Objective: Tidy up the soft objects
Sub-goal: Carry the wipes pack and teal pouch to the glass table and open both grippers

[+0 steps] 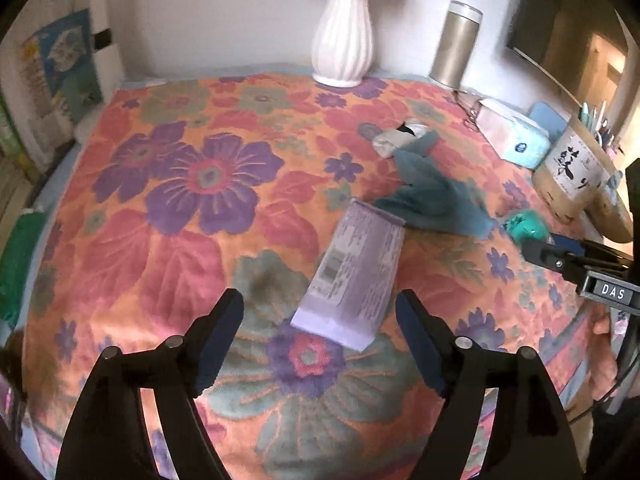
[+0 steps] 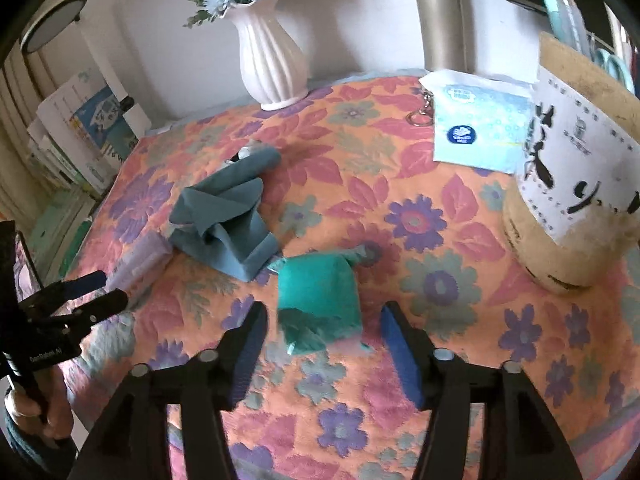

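Both grippers are angled down over the floral cloth [image 1: 180, 240]: the left gripper [image 1: 320, 344] is released beside a lilac packet [image 1: 356, 276], the right gripper [image 2: 324, 344] released around a green pouch [image 2: 320, 296].

White wall [image 1: 224, 20] behind a floral-covered table [image 1: 168, 184], books [image 2: 80, 136] alongside.

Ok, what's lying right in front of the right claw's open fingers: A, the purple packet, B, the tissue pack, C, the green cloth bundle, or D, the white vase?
C: the green bundle lies just ahead of the right claw, between its spread fingertips, which do not touch it; the purple packet lies by the left claw.
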